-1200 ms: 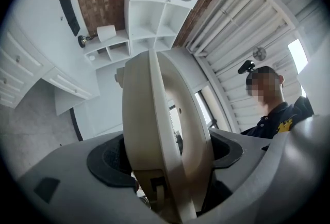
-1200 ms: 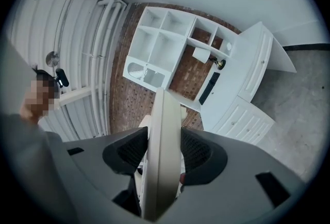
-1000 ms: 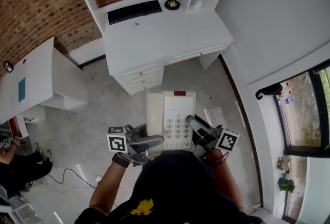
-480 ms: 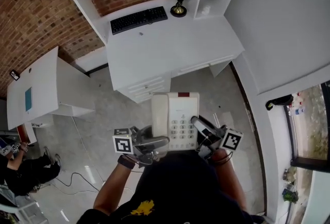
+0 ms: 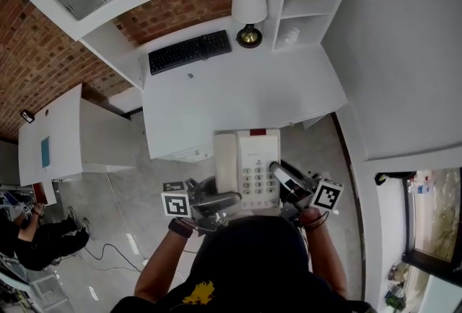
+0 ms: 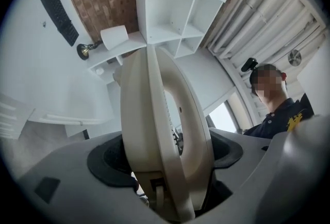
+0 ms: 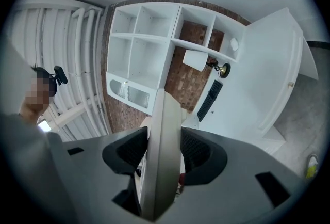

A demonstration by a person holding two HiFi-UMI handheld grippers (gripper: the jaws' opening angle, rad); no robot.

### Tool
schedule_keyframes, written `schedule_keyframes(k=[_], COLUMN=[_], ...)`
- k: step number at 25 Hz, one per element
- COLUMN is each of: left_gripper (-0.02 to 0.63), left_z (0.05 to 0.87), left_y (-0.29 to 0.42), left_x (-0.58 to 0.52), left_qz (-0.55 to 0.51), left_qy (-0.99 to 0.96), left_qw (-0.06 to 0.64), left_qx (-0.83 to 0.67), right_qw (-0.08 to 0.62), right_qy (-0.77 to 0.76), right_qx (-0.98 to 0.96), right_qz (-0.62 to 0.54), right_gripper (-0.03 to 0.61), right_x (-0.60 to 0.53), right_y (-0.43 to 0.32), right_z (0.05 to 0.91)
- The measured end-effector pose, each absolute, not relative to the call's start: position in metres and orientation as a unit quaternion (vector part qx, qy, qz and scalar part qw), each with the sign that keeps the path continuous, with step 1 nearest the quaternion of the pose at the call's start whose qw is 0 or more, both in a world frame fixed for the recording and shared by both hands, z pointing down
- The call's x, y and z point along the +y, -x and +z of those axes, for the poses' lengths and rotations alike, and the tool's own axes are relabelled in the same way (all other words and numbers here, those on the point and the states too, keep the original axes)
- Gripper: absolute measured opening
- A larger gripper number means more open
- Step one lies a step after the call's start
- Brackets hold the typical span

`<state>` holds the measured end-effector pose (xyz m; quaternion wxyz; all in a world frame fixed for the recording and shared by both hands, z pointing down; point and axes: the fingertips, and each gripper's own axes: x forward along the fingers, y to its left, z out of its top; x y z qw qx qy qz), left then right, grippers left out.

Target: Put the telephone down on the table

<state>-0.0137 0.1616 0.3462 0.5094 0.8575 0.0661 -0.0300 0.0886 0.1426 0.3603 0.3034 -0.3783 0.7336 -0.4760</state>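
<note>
Both grippers are on the telephone (image 5: pixel 247 166), carried flat and keypad-up between them. The left gripper (image 5: pixel 216 199) is pinching the near left corner. In its own view the cream handset (image 6: pixel 193 135) arches right through the gap between the jaws, apparently squeezed together with the base under it. The right gripper (image 5: pixel 284 182) has the near right edge. A thin slab of cream casing fills the space between its dark pads (image 7: pixel 198 153), with the jaws partly closed and pressing on it.

Straight ahead of both grippers lies the white desk (image 5: pixel 238 99). From the head view the phone's far end overlaps the desk's near edge, though how high it hangs above the top I can't tell. Further out beyond the grippers sit a black keyboard (image 5: pixel 190 52) and a small table lamp (image 5: pixel 249 5), both well clear of the landing spot.

On handling, this looks like a rigid, smooth plastic shell, light enough but slippery at those thin edges. The handset only rests in its cradle, so a tilt could spill it. Best to keep it level, grip both sides at the base, keep the left pinch over the handset, and set the far end down gently.
</note>
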Motion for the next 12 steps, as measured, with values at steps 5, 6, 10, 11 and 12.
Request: schedule_keyframes(k=[5,6,10,11,12], left_gripper=[0.416,0.416,0.416,0.416,0.416], left_z=[0.334,0.332,0.334,0.336,0.338], left_y=[-0.044,-0.052,-0.057,-0.054,-0.051], left_x=[0.125,0.117,0.092,0.086,0.080], left_qz=[-0.033,-0.032,-0.032,-0.035,-0.038], left_qy=[-0.868,-0.872,-0.877,-0.876,-0.876], left_qw=[0.493,0.487,0.480,0.481,0.481], left_qx=[0.039,0.032,0.002,-0.002,-0.006], right_qw=[0.314,0.309,0.295,0.292,0.288], right_qy=[0.348,0.338,0.303,0.298,0.292], right_qx=[0.748,0.755,0.770,0.772,0.774], right_qz=[-0.471,-0.470,-0.478,-0.480,-0.482], right_gripper=[0.193,0.193,0.193,0.195,0.195], right_x=[0.101,0.091,0.056,0.049,0.041], right_y=[-0.147,-0.153,-0.154,-0.151,-0.147], right_z=[0.353,0.350,0.349,0.351,0.353])
